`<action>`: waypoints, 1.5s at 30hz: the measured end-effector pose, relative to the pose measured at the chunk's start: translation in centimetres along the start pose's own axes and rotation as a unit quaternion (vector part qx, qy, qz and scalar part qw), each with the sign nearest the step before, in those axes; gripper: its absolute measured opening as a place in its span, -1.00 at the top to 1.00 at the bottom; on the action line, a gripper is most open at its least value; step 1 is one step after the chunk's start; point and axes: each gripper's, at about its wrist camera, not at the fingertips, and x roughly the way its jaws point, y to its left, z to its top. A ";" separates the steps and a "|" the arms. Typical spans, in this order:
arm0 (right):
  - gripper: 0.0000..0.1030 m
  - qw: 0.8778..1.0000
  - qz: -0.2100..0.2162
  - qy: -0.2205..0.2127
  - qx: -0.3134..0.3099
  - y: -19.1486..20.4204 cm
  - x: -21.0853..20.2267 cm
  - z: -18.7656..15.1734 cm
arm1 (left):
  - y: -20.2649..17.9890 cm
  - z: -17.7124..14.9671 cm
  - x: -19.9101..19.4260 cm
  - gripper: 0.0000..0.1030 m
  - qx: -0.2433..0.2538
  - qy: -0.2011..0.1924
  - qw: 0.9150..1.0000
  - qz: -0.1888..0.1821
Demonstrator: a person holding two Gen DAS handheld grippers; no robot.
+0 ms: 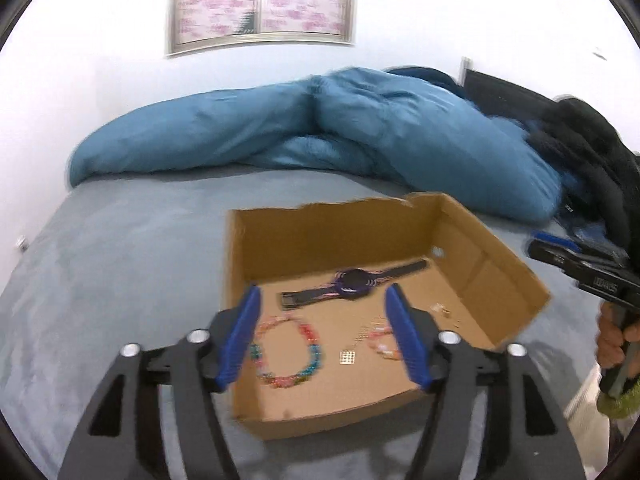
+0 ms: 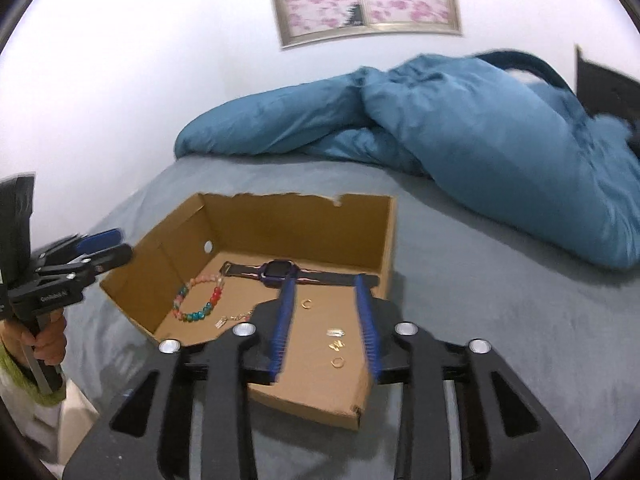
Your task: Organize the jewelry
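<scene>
Both grippers hover above the bed (image 1: 100,260) with jaws apart and nothing between them: left gripper (image 1: 324,332), right gripper (image 2: 326,320). Below and ahead lies the box (image 2: 280,220). Inside it, the watch (image 2: 276,270) lies farthest, the bracelet (image 2: 198,300) under the left gripper, 2 small rings (image 2: 307,304) under the right.

Blurred print on hand-held gripper (image 2: 60,294), seemingly illegible.
</scene>
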 end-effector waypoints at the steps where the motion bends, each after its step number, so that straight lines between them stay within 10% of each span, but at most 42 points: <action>1: 0.24 1.000 0.001 0.005 0.009 -0.4 0.1 -0.1 | 0.6 -0.1 0.0 -0.42 -0.011 0.004 1.000 0.010; 6: 0.22 0.996 0.005 0.064 0.056 -1.4 1.4 -1.7 | 3.9 -1.9 3.2 -0.46 -0.091 0.107 0.990 0.014; 13: 0.15 0.988 0.020 0.124 0.092 -1.6 3.4 -2.3 | 3.6 -3.2 5.1 -0.48 -0.144 0.145 0.978 -0.050; 45: 0.10 0.988 -0.036 0.115 0.093 0.4 -1.3 -5.7 | -0.8 -6.2 -2.2 -0.52 -0.094 0.126 0.988 -0.002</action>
